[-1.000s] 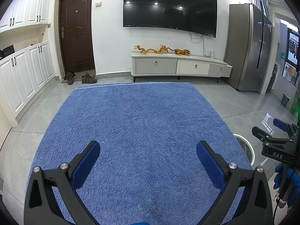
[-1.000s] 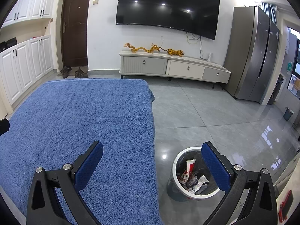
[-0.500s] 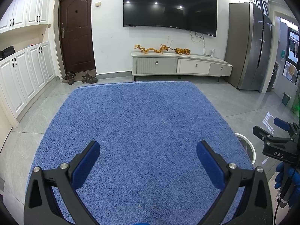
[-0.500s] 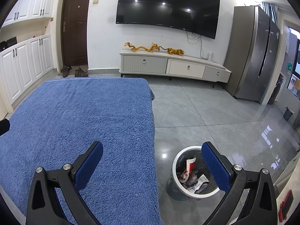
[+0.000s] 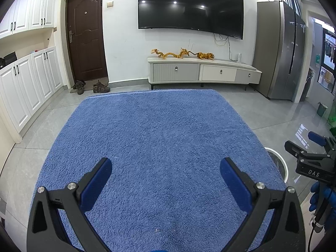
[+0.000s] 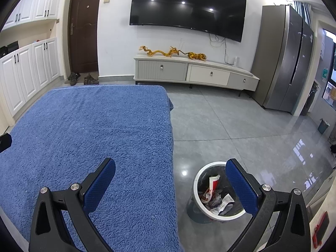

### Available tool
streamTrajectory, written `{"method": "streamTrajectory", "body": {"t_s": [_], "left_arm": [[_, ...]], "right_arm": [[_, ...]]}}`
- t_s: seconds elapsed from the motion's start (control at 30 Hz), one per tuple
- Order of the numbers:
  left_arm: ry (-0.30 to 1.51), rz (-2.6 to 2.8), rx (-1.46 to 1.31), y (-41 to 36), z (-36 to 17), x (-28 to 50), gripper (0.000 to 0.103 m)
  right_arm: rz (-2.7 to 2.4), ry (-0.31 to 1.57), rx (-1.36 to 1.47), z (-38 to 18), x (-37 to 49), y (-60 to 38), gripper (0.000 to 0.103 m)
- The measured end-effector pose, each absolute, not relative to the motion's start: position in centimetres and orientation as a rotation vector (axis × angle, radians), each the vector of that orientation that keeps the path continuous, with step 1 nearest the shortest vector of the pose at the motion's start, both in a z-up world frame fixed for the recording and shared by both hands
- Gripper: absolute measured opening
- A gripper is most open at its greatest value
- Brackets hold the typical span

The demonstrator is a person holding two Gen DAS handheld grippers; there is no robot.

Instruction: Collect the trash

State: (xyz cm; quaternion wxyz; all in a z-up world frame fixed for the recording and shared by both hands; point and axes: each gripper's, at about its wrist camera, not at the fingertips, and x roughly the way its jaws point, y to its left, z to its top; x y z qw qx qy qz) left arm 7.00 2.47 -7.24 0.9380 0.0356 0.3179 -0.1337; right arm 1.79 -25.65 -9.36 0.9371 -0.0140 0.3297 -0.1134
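A white-rimmed trash bin (image 6: 196, 183) stands on the floor right of the blue fleece-covered table (image 6: 94, 126); it holds crumpled wrappers and paper (image 6: 216, 199). My right gripper (image 6: 170, 168) is open and empty, held above the table's right edge and the bin. My left gripper (image 5: 166, 167) is open and empty above the blue cover (image 5: 157, 130). In the left wrist view the bin's rim (image 5: 280, 157) peeks out past the table edge, and the right gripper (image 5: 310, 153) shows at far right. No trash shows on the cover.
A TV cabinet (image 6: 195, 72) with golden figurines stands under a wall TV (image 6: 187, 8). A grey fridge (image 6: 287, 63) is at right, white cabinets (image 5: 27, 84) and a brown door (image 5: 85, 35) with shoes at left. Grey tile floor (image 6: 241, 130) surrounds the table.
Both grippers stay open and almost still; the views shift only slightly.
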Motion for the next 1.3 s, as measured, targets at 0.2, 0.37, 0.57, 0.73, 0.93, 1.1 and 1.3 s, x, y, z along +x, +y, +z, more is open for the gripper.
{"method": "streamTrajectory", "body": {"t_s": [0.2, 0.37, 0.57, 0.73, 0.93, 1.1, 1.3], "left_arm": [[0.649, -0.27, 0.077, 2.48, -7.3, 6.98, 0.103], [0.653, -0.263, 0.077, 2.61, -7.54, 7.07, 0.103], [0.647, -0.256, 0.085, 2.45, -7.58, 7.03, 0.103], [0.626, -0.232, 0.094, 2.42, -7.51, 6.79, 0.103], [0.607, -0.203, 0.1, 2.64, -7.33, 6.71, 0.103], [0.611, -0.189, 0.105, 2.59, -7.48, 6.84, 0.103], [0.615, -0.171, 0.109, 2.52, -7.66, 6.95, 0.103]], "right_arm": [[-0.232, 0.675, -0.028, -9.42, 1.89, -25.69, 0.103], [-0.232, 0.676, -0.028, -9.52, 1.91, -25.74, 0.103], [-0.231, 0.675, -0.03, -9.71, 1.83, -25.9, 0.103], [-0.23, 0.678, -0.028, -9.78, 1.79, -26.12, 0.103], [-0.229, 0.677, -0.027, -9.72, 1.82, -26.29, 0.103], [-0.229, 0.678, -0.028, -9.74, 1.79, -26.29, 0.103], [-0.23, 0.679, -0.026, -9.75, 1.82, -26.33, 0.103]]}}
